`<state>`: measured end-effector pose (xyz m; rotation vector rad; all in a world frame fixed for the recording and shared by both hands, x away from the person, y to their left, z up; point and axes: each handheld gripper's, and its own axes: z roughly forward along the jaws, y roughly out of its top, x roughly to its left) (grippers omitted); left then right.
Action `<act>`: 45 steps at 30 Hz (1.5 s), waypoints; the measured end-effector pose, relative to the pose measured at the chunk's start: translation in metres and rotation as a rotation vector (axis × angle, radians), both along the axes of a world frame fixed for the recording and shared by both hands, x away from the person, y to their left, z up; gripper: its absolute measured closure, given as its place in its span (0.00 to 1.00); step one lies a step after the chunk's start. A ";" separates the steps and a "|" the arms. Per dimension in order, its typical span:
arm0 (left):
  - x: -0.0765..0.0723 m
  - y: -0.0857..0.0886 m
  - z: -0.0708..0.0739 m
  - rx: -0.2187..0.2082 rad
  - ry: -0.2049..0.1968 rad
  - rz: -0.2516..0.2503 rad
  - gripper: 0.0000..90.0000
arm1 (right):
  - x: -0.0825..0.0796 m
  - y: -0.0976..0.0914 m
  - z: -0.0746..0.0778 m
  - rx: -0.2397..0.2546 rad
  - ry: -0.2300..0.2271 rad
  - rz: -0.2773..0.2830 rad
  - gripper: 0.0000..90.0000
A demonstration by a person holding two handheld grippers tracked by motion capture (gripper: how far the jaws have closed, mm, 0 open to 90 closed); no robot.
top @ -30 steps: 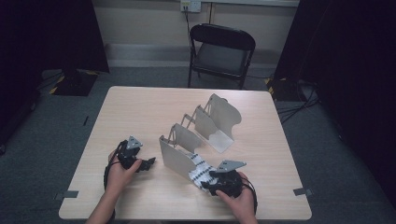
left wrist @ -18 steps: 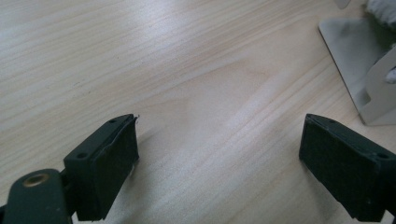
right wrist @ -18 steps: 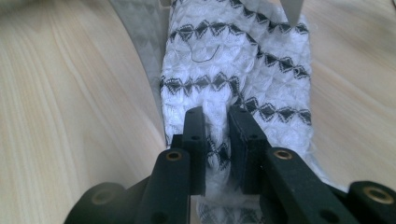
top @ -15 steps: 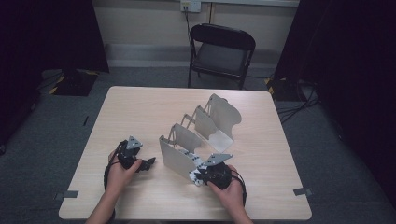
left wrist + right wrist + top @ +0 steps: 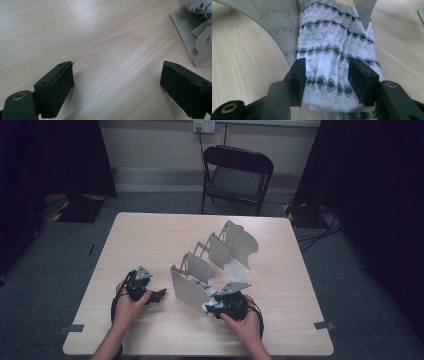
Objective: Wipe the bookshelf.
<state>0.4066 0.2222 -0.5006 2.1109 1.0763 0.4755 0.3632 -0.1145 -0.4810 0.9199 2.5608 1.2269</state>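
Cloth [image 5: 332, 65], white with rows of black diamond patterning, is lying bunched on the surface [image 5: 150, 240] at the near end of the grey metal rack [image 5: 215, 265], partly tucked in beside the rack's nearest curved plate [image 5: 274, 17]. We are seeing the right hand-held gripper [image 5: 327, 77] straddling it: the jaws have just been opening again, and they are now standing part-way apart with the fabric lying between them, the pads at its two flanks but not pinching it together, so we are reading this as a released or not-yet-settled hold. Compared with a second ago, the right hand [image 5: 245, 320] is sitting closer in towards the rack's front end in the high view. We are judging that the cloth is still waiting for a firm grip before it can be pulled clear or fed between the plates. Further out, the left hand-held gripper [image 5: 117, 82] is resting idle over bare wood with its jaws wide apart and nothing between them, a corner of the rack's base [image 5: 185, 27] showing at its upper right. A black folding chair [image 5: 237, 175] is standing beyond the far edge.
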 end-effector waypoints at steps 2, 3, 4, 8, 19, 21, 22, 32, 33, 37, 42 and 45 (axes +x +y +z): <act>0.000 0.000 0.000 0.000 0.000 0.000 0.13 | 0.000 0.000 -0.002 -0.004 0.003 0.005 0.53; 0.000 0.000 0.000 0.002 -0.001 0.000 0.13 | 0.002 0.003 -0.005 -0.023 0.003 0.006 0.54; 0.000 0.000 0.000 0.002 -0.001 0.000 0.13 | 0.002 0.003 -0.005 -0.023 0.003 0.006 0.54; -0.001 0.000 0.000 -0.005 0.001 0.000 0.13 | 0.005 0.009 -0.005 -0.037 -0.005 0.008 0.63; -0.001 0.000 0.000 -0.004 0.002 0.005 0.13 | 0.017 0.029 -0.007 -0.045 -0.029 0.009 0.66; -0.002 0.000 0.000 -0.003 0.002 0.005 0.13 | 0.017 0.030 -0.007 -0.046 -0.034 0.011 0.66; -0.002 0.000 0.000 -0.005 0.000 0.007 0.13 | 0.017 0.031 -0.007 -0.044 -0.037 0.008 0.66; -0.002 0.000 0.000 -0.005 -0.002 0.004 0.13 | 0.020 0.032 -0.009 -0.024 -0.044 0.001 0.66; -0.002 0.000 0.000 -0.004 -0.002 0.004 0.13 | 0.020 0.032 -0.009 -0.024 -0.044 0.001 0.66; -0.003 0.000 0.000 -0.006 -0.002 0.005 0.13 | 0.021 0.032 -0.011 -0.017 -0.044 0.001 0.68; -0.003 0.000 0.000 -0.005 -0.003 0.005 0.13 | 0.018 0.028 -0.011 -0.014 -0.037 0.015 0.76; -0.003 0.000 0.000 -0.005 -0.001 0.005 0.13 | 0.015 0.025 -0.009 -0.021 -0.027 0.032 0.78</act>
